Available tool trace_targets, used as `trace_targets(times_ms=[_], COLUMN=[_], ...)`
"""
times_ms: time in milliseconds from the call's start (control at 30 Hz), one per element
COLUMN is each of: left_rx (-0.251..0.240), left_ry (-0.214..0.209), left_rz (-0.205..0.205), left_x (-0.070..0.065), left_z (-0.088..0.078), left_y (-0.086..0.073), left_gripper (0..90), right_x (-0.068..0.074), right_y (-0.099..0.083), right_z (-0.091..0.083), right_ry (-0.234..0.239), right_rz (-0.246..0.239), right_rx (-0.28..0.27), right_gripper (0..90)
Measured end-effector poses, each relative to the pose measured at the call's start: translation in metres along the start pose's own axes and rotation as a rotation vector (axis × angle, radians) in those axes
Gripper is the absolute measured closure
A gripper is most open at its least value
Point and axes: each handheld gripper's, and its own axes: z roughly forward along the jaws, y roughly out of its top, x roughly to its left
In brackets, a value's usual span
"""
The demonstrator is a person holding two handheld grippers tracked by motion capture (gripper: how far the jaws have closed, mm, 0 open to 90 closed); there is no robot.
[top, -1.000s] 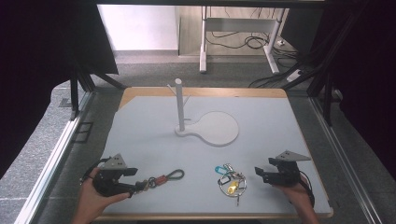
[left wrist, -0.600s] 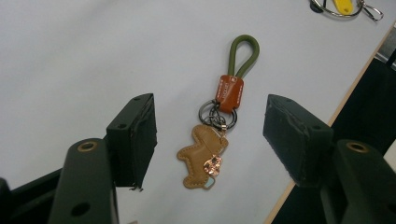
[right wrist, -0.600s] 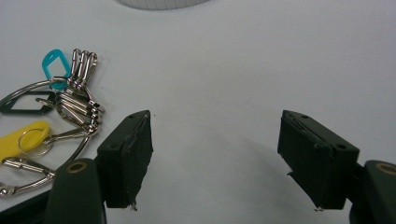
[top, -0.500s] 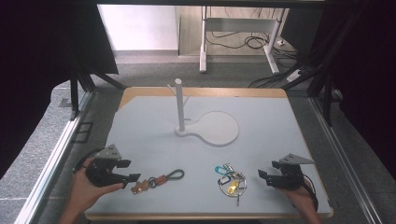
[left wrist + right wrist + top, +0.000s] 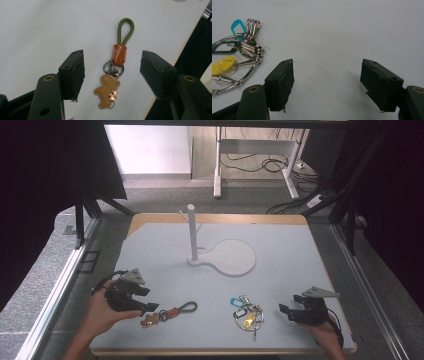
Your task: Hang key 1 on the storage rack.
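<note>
L gripper (image 5: pixel 112 75) jaws apart w/ leather keychain (image 5: pixel 113 72) between | R gripper (image 5: pixel 327 85) jaws apart, key bunch (image 5: pixel 239 53) beside

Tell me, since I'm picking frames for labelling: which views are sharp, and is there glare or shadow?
High view: soft, evenly lit table, dark surroundings, no glare. Left gripper view: keychain crisp, near jaws slightly soft. Right gripper view: key bunch sharp, faint shadows under the jaws.

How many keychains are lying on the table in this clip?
2. The green-loop keychain lies front left, between the open left gripper's jaws. The metal key bunch lies front centre, left of the right gripper.
</note>
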Motion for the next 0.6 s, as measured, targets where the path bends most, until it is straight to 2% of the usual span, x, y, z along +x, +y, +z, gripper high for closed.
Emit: trace_targets(times_ms=[67, 100, 300, 467, 600], left_rx=[0.021, 0.048, 0.085, 0.130, 0.151], left_ry=[-0.009, -0.012, -0.047, -0.060, -0.068], left_rz=[0.012, 0.025, 0.005, 0.007, 0.015], left_x=[-0.001, -0.002, -0.005, -0.008, -0.009], left_z=[0.006, 0.012, 0.027, 0.043, 0.049], left_y=[0.004, 0.008, 0.016, 0.021, 0.023], left_gripper=[37.8, 38.7, 39.5, 39.7, 39.4], right_x=[0.001, 0.001, 0.003, 0.003, 0.003], right_y=[0.000, 0.000, -0.001, 0.000, 0.000], right_z=[0.000, 0.001, 0.005, 0.006, 0.005], right_ry=[0.002, 0.004, 0.005, 0.007, 0.006], right_rz=[0.002, -0.001, -0.012, -0.014, -0.017], right_rx=[0.004, 0.010, 0.024, 0.024, 0.019], right_gripper=[26.7, 26.7, 26.7, 26.8, 26.9])
